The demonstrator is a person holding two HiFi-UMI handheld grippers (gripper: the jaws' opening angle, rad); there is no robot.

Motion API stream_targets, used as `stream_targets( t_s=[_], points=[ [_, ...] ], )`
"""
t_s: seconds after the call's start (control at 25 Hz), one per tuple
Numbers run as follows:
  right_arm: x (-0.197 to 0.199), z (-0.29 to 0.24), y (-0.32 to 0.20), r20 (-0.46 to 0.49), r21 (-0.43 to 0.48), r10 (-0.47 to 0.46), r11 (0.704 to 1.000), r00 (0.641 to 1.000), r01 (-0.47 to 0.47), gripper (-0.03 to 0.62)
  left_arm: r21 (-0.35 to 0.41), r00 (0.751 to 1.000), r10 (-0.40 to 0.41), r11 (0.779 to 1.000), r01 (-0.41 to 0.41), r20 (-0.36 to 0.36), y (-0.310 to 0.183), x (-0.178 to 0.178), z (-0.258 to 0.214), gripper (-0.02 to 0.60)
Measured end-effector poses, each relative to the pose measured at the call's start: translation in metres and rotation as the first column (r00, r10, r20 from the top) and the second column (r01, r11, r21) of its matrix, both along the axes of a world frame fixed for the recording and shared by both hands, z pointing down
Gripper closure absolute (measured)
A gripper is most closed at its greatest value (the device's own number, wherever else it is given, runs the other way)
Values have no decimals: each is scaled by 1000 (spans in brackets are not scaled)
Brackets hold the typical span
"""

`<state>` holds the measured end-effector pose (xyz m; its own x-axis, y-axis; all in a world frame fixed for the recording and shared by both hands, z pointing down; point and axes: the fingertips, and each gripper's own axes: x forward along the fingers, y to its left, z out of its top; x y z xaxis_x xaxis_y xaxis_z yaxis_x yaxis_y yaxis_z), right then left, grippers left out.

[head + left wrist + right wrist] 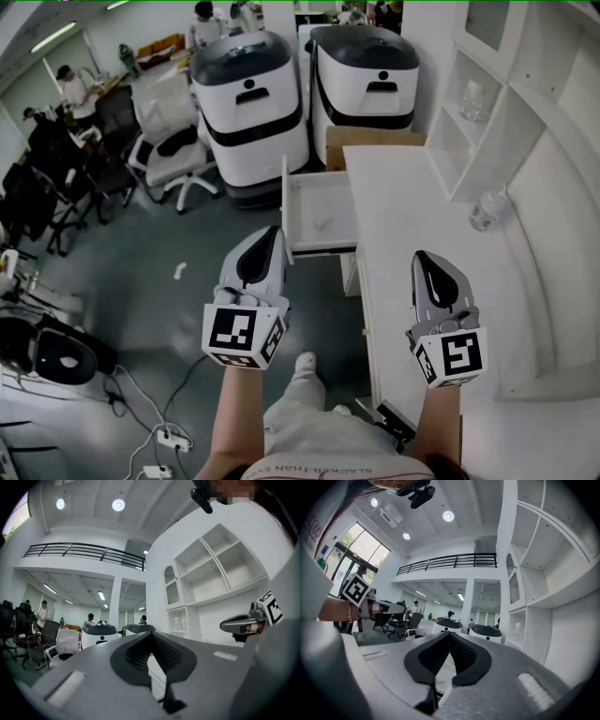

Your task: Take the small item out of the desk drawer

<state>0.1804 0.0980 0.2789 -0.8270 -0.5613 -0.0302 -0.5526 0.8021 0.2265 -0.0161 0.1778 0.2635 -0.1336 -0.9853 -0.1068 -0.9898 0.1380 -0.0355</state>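
Head view: open drawer; faint mark inside

Left hand-held gripper, right hand-held gripper: grey, black pads, black-and-white marker cubes. Pale trousers, white shoe.

1. Head view: mounted high, facing forward and steeply down. It takes in the left gripper, the right gripper, the open drawer and the desk from above, at close range.
2. Left gripper view: set low behind its own jaws, facing about level along them toward two white machines and the wall shelving. The right gripper shows at its right edge.
3. Right gripper view: same arrangement, same heading. The left gripper shows at its left edge.
4. Overlap: all three views share the machines and the shelving.
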Motion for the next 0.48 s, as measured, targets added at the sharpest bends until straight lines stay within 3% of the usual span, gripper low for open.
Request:
stream_targets(
  t_s=[0.48],
  points=[
    [-65, 2, -47, -13, -18, 36, 999, 999, -36, 591, -13, 999, 41, 999, -41, -3, -54, -66, 0, 571]
  ],
)
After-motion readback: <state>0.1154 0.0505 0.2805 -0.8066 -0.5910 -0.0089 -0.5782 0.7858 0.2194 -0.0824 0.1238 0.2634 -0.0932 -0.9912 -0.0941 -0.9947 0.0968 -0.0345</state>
